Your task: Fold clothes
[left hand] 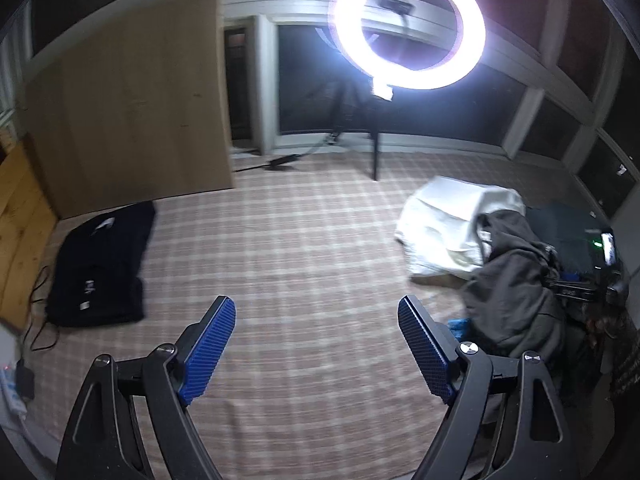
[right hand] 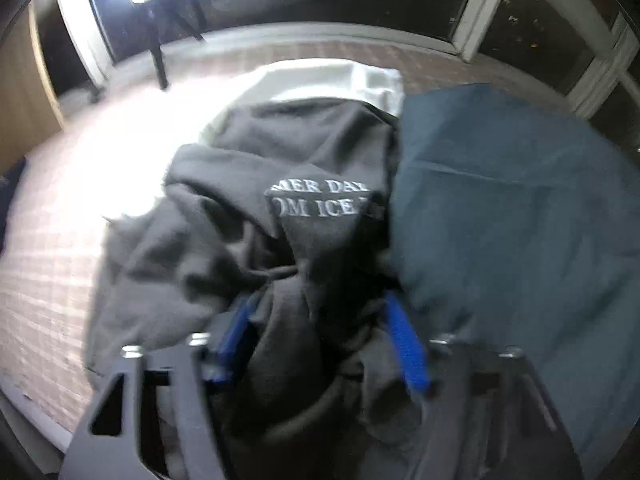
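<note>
Your left gripper [left hand: 316, 344] hangs tilted down over the plaid bed [left hand: 280, 240], released and empty. Your right gripper [right hand: 320, 340] pitches steeply down, pads closed in on the bunched grey sweatshirt [right hand: 248, 216] (lettering facing you), its bulk heaped directly ahead; long axis unclear.

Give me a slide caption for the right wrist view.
Right tool plunged into a crumpled grey sweatshirt, beside a teal garment and white cloth.
</note>
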A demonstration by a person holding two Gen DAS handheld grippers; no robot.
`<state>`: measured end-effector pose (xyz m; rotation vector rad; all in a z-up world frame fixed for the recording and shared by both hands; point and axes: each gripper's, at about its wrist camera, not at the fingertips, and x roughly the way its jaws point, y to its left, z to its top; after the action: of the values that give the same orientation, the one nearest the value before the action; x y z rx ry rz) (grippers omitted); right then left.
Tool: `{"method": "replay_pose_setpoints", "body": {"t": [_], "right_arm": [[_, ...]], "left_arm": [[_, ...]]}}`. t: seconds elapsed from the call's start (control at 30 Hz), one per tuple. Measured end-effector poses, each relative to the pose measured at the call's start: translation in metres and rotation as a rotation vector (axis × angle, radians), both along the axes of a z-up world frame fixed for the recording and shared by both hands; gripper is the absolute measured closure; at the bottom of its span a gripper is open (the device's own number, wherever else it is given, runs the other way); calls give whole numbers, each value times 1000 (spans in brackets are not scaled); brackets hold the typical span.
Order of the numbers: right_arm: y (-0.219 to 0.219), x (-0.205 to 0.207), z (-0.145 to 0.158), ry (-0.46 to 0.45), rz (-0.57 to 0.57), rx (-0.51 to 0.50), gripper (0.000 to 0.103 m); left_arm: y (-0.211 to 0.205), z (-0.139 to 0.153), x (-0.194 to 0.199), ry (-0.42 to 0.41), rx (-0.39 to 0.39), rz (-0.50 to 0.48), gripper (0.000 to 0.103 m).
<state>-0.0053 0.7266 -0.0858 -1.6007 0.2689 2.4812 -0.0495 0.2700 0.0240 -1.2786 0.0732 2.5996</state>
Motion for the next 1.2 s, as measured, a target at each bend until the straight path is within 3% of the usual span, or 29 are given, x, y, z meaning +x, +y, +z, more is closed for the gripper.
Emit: {"method": "replay_pose_setpoints", "body": {"t": [0.13,0.27,0.47,0.53,0.6,0.63,0.7,0.73,0.8,0.87,0.9,0.97,1.07,1.13,1.2], "right_arm": [[5,23,49,179,-77,-157,92],[-13,41,119,357,-94,-233,93],[-109,48,252,633,101,-207,93],[-159,39,288,672,189,-198,93],[-206,29,300,667,265,-221,93],[-233,19,300,650,301,-230,93],[-294,-12,271,538,395,-256,88],[-320,-29,248,466,431,-273,82],[-355,-54,197,326,458,-300,81],[-364,-65,151,221,421,-308,81],[-360,-68,134,192,395,-271,80],[-343,-73,109,162,332,-147,65],[-310,-87,74,103,268,-28,63],[-302,-115,53,61,260,-33,62],[-309,-146,34,40,309,-45,55]], "left_arm": [[-31,2,-5,9,2,42,20],[-66,10,-10,29,31,82,20],[-135,26,-7,62,86,135,20],[-159,30,-2,74,97,154,20],[-186,35,4,86,100,170,20],[-198,37,7,93,96,179,20],[-222,34,11,98,86,198,19],[-232,31,11,92,82,201,19],[-243,14,7,54,67,184,15],[-249,-8,1,7,47,156,15],[-246,-23,-4,-24,34,134,15],[-240,-53,-14,-85,9,90,15],[-224,-98,-29,-165,-8,59,15],[-217,-119,-37,-215,8,62,16],[-217,-130,-40,-247,43,87,16]]}}
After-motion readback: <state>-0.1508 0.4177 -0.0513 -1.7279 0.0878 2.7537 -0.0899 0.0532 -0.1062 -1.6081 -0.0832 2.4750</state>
